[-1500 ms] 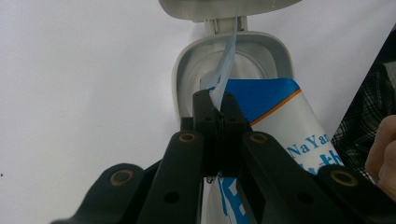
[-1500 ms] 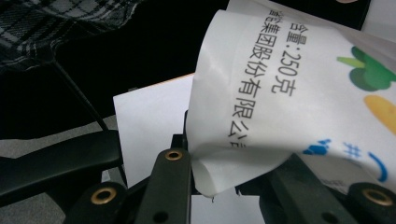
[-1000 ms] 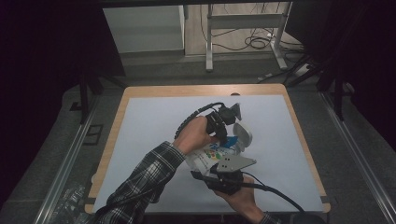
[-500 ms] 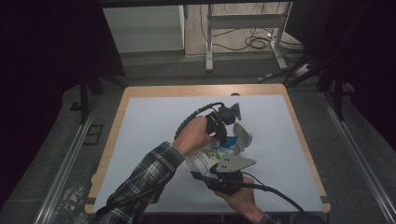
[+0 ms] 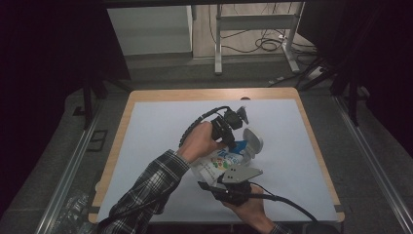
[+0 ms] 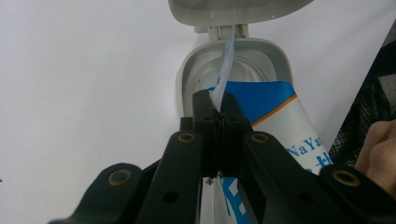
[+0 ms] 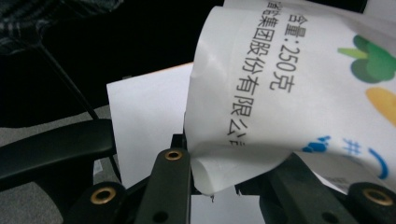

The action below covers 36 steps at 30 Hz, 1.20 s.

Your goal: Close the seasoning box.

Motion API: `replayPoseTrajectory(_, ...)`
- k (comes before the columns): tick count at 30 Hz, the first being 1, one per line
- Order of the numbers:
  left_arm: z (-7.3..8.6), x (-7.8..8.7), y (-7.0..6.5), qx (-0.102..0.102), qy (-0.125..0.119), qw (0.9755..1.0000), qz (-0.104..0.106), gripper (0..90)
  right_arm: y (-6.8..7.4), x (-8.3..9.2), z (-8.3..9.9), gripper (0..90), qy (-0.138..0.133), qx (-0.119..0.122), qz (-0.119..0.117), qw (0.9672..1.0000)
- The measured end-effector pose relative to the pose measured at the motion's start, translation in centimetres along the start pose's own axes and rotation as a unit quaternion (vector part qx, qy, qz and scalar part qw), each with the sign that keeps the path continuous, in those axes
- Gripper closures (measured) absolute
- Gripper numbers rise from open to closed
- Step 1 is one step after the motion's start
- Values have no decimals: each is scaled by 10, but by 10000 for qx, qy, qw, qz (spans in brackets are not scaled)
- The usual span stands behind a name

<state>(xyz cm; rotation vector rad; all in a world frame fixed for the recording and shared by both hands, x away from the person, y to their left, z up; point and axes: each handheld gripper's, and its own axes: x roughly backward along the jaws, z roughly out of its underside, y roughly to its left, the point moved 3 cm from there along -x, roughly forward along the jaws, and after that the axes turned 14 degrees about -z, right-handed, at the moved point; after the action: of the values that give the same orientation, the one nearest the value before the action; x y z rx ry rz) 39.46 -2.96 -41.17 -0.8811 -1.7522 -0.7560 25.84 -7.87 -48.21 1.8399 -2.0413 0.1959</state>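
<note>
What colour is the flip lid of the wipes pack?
Light grey, seen best in the left gripper view: the lid stands open above the wipes pack.

You look down from above the counter [image 5: 160, 122]; both claw cameras sit close against the wipes pack [image 5: 220, 163], which all views share.

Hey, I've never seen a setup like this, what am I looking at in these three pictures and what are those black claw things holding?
A person sits at a table covered by a white sheet, holding a two-jawed tool in each hand. The high view looks down from above. The other two pictures come from cameras riding on each tool, looking along its black jaws. The left hand-held gripper is shut on a thin wipe coming out of the open flip lid of a wet-wipe pack. The right hand-held gripper is clamped on the pack's other end, its white wrapper crumpled between the jaws. So one tool steadies the pack while the other pinches the wipe.
</note>
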Motion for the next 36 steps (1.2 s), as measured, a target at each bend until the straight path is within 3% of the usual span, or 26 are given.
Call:
replayPoseTrajectory(16, 10, 8, 3, 123, -499, 9986, 89, 889, -1, -11, 14, 755, 406, 196, 209, 9988)
replayPoseTrajectory(36, 21, 21, 7, 215, -863, 9959, 156, 889, -7, -16, 25, 744, 814, 146, 457, 9955)
